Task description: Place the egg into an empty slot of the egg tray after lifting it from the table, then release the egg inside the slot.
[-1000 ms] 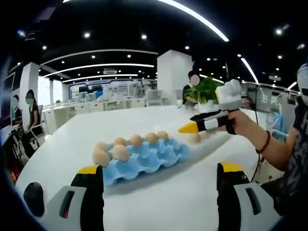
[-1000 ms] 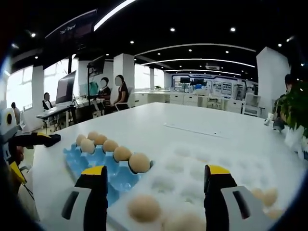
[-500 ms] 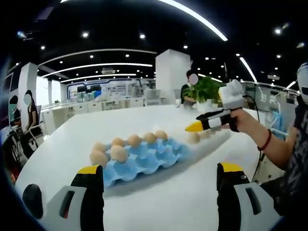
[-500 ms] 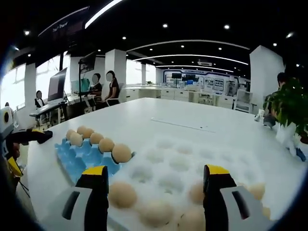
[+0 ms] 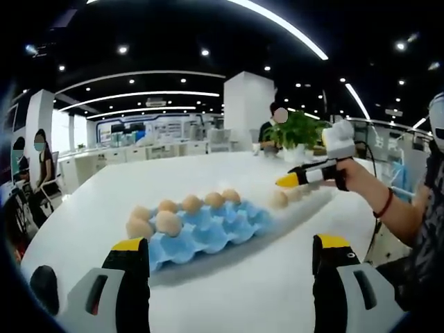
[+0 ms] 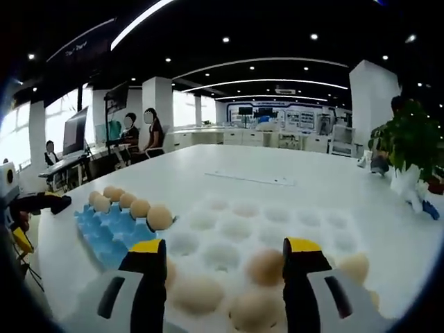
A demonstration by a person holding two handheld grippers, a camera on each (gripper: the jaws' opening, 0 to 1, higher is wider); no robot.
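A blue egg tray (image 5: 208, 232) lies on the white table, with several brown eggs (image 5: 168, 222) along its far row and left end; its near slots are bare. My left gripper (image 5: 231, 243) hangs open and empty just short of it. My right gripper (image 5: 305, 176) comes in from the right, over loose eggs (image 5: 279, 199). In the right gripper view, my right gripper (image 6: 224, 246) is open above a white dimpled tray (image 6: 277, 215), where several eggs (image 6: 266, 266) lie by its jaws. The blue tray (image 6: 104, 232) sits to the left.
A person's forearm (image 5: 392, 215) with a red wristband holds the right gripper. A potted plant (image 6: 409, 139) stands at the table's far right. My left gripper (image 6: 41, 203) shows at the left edge. People sit at desks (image 6: 139, 135) beyond the table.
The right gripper has moved right and farther over the white tray, bringing more loose eggs between its jaws' view. The left gripper has barely shifted. Both stay open.
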